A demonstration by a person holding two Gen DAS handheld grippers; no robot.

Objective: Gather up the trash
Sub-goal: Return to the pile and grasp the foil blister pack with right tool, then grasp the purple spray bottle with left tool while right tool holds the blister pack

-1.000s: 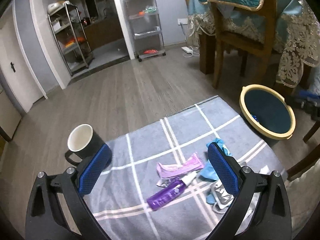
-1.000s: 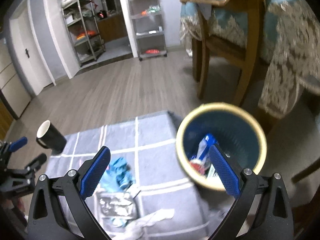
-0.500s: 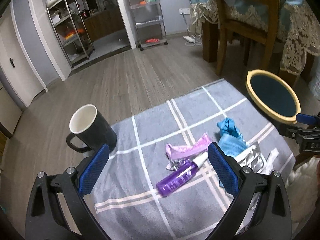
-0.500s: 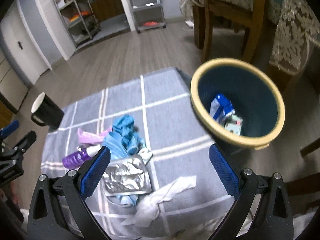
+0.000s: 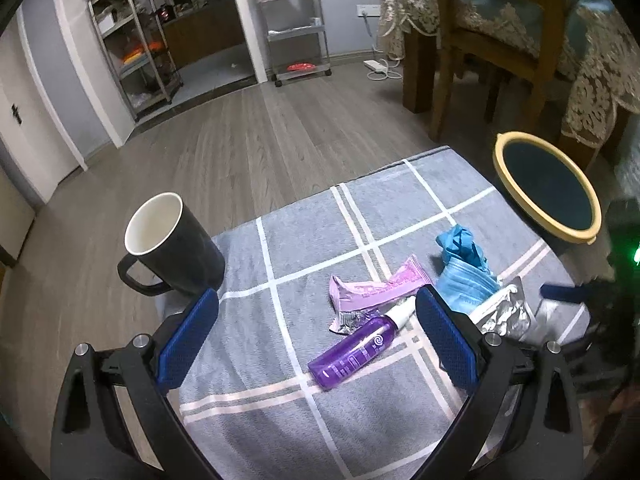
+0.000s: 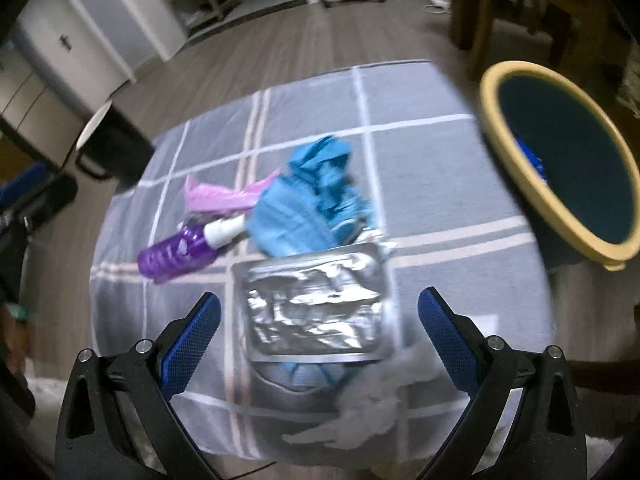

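Trash lies on a grey checked cloth [image 5: 304, 248]: a silver foil wrapper [image 6: 316, 308], a blue face mask and crumpled blue piece [image 6: 312, 200], a pink wrapper [image 5: 372, 290], a purple spray bottle [image 5: 356, 350] and a white crumpled tissue [image 6: 360, 412]. My right gripper [image 6: 318, 344] is open, low over the foil wrapper, empty. My left gripper [image 5: 316, 334] is open and empty above the purple bottle. A yellow-rimmed dark bin [image 6: 560, 160] stands to the right with blue trash inside; it also shows in the left wrist view [image 5: 546, 186].
A black mug [image 5: 172, 252] stands at the cloth's left edge. A wooden chair [image 5: 488, 52] and a table with a lace cloth [image 5: 592, 80] are behind the bin. Metal shelf racks [image 5: 292, 20] stand far back on the wood floor.
My right gripper has swung left from over the bin and dropped down over the foil wrapper. My left gripper has moved slightly closer to the bottle.
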